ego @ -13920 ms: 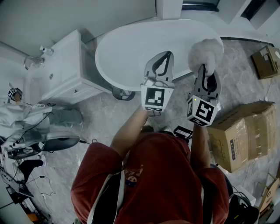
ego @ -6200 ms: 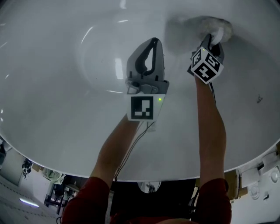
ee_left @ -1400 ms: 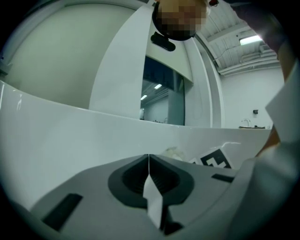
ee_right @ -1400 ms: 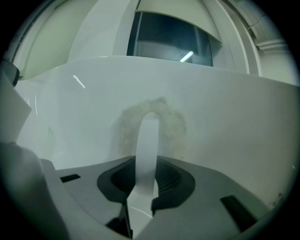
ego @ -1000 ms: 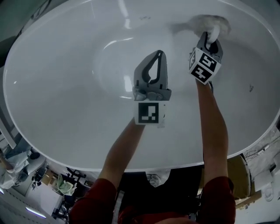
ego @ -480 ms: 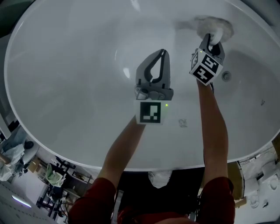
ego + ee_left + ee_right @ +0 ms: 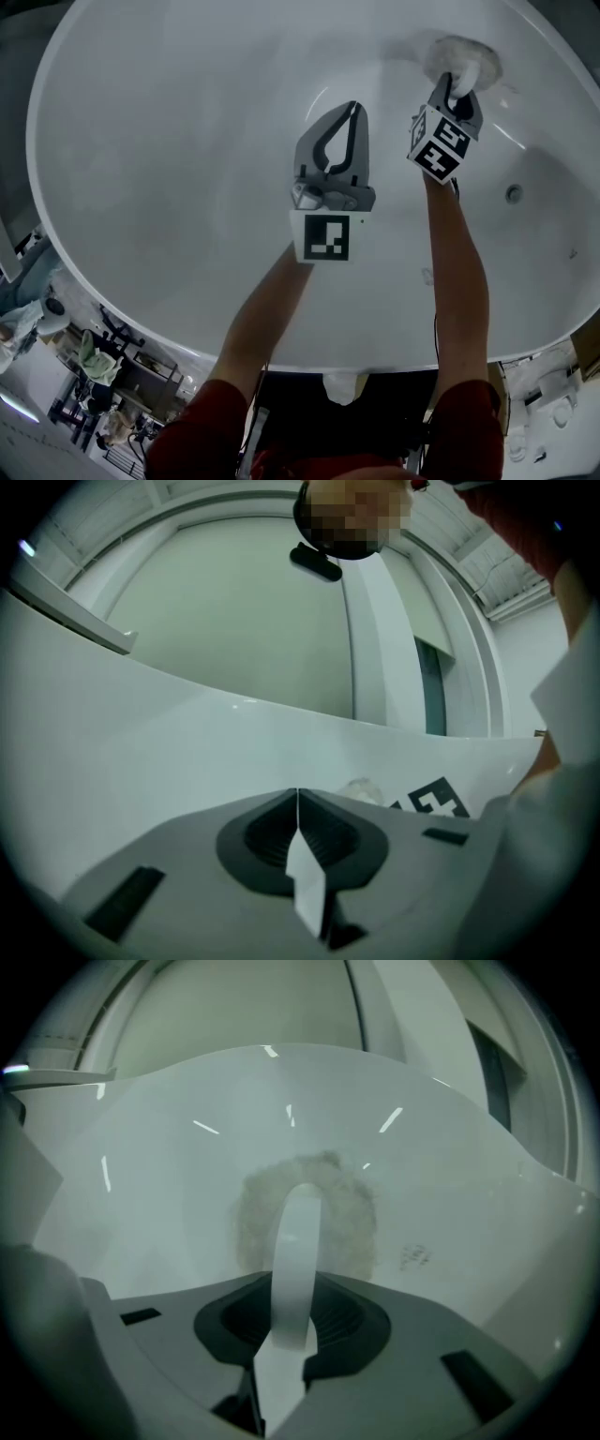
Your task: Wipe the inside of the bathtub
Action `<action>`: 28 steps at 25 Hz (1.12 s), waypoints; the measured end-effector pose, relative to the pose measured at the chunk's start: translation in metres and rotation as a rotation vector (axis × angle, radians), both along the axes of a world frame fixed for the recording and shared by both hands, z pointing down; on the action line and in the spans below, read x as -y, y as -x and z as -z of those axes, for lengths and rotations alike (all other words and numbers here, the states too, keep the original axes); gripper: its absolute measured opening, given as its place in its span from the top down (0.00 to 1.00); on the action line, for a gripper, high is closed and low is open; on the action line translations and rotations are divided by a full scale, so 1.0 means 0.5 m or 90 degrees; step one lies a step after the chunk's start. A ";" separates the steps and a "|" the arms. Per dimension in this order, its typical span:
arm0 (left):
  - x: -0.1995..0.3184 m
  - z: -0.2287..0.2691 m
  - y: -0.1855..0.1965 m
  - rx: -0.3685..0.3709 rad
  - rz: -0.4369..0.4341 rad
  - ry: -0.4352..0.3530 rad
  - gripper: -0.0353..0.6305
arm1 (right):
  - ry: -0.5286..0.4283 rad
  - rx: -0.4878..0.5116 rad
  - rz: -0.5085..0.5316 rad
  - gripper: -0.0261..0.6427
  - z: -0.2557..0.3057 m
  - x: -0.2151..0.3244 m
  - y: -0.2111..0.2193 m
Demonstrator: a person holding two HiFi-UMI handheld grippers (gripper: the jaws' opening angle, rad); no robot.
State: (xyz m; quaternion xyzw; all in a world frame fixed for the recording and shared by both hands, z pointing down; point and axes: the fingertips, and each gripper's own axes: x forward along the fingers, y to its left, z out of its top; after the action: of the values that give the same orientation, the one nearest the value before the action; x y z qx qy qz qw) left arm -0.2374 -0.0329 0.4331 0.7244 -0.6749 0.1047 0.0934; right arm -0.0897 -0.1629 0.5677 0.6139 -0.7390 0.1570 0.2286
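Note:
The white oval bathtub fills the head view. My right gripper reaches to the far wall and is shut on the white strap of a fluffy grey wiping pad. The pad lies flat against the tub wall. My left gripper hovers over the tub's middle with its jaws shut and nothing between them, to the left of the right one. In the left gripper view the jaws meet in a line, and the pad shows just beyond.
The drain hole sits in the tub floor at the right. A small dark mark shows on the wall beside the pad. The near tub rim curves along the lower left, with floor clutter beyond it.
The head view has shifted, so the drain now lies lower and further right. The right gripper and pad have slid along the far wall, away from the drain. The left gripper stays shut.

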 end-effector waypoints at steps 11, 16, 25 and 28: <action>-0.078 -0.010 0.232 -0.022 0.093 0.010 0.92 | 0.015 0.011 0.121 0.82 0.005 -0.020 0.355; -0.118 -0.005 0.336 -0.004 0.110 0.010 0.92 | 0.014 0.028 0.170 0.82 0.021 -0.065 0.504; -0.117 0.047 0.310 -0.031 0.134 -0.007 0.92 | 0.031 0.040 0.219 0.82 0.056 -0.084 0.490; -0.108 0.071 0.259 -0.015 0.112 -0.015 0.92 | 0.017 0.065 0.216 0.82 0.094 -0.095 0.434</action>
State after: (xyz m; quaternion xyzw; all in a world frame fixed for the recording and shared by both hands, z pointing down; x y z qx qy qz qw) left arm -0.3671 0.0213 0.3976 0.6647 -0.7358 0.0800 0.1017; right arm -0.3069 -0.1152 0.5205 0.4686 -0.8405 0.1569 0.2220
